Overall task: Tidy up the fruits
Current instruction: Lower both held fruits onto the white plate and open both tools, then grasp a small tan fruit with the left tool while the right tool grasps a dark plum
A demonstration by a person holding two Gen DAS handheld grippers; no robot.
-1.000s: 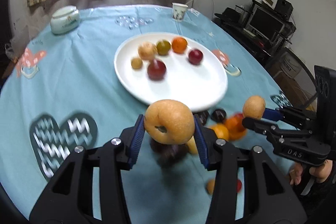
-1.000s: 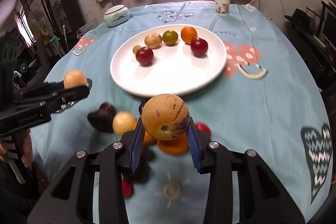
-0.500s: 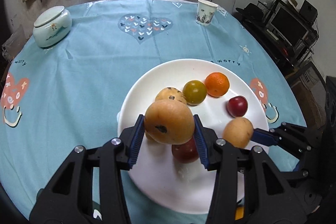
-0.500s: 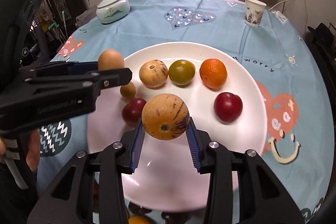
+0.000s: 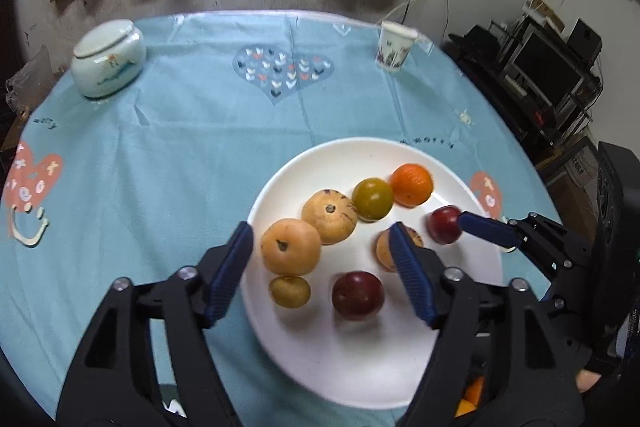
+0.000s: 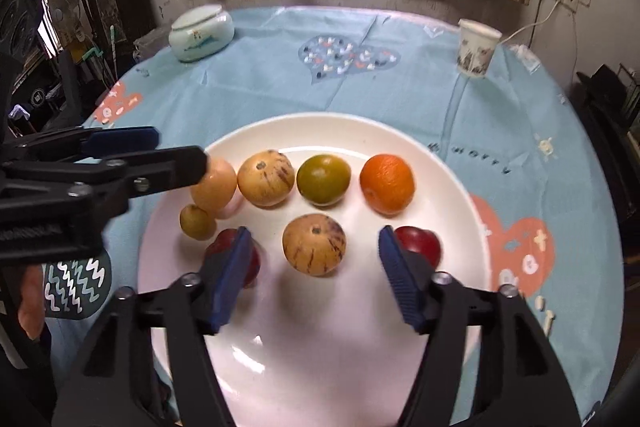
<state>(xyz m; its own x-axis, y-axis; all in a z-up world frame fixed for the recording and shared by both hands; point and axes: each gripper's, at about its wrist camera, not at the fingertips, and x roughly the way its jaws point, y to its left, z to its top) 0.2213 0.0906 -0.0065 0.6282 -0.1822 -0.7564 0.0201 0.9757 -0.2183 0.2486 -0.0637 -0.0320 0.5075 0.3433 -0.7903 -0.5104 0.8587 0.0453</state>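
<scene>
A white plate [image 5: 360, 367] [image 6: 340, 367] holds several fruits. My left gripper [image 5: 322, 269] is open over the plate's left side; a tan pear [image 5: 291, 246] [image 6: 214, 187] sits free between its fingers. My right gripper [image 6: 314, 273] is open over the plate; a striped tan melon [image 6: 314, 243] [image 5: 385, 247] lies free between its fingers. Also on the plate are a second striped melon [image 5: 329, 215] [image 6: 266, 178], a green fruit [image 5: 372, 199] [image 6: 323, 179], an orange [image 5: 412, 184] [image 6: 386, 183], two dark red plums [image 5: 358, 294] [image 5: 444, 224] and a small yellow-brown fruit [image 5: 290, 291] [image 6: 197, 221].
The round table has a light blue cloth [image 5: 160, 155]. A pale ceramic lidded jar [image 5: 108, 63] [image 6: 201, 33] stands at the far left and a paper cup [image 5: 394, 45] [image 6: 477, 47] at the far right. Orange fruit pieces [image 5: 470, 397] lie off the plate near me.
Both grippers carried their fruits from the loose pile to over the plate, then opened. The pear and the striped melon now rest on the plate.
</scene>
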